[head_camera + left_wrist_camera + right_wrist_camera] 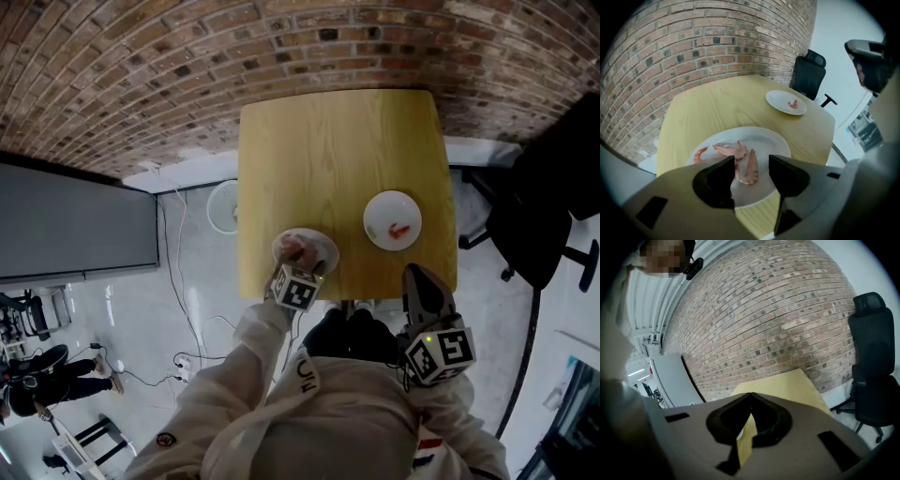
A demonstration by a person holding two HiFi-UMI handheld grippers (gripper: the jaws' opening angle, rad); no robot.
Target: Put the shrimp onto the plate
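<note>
Head view: left tool over near white round plate on pale wooden surface; far white round plate, one pink shrimp laid there.
Left gripper view: jaws apart, astride curled pink shrimp, unclamped; close neighbours may be caught too.
Right gripper view: right tool, jaws together, empty.

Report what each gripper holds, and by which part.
Nothing: left gripper is open over the shrimp on the near plate; right gripper is shut, empty.
</note>
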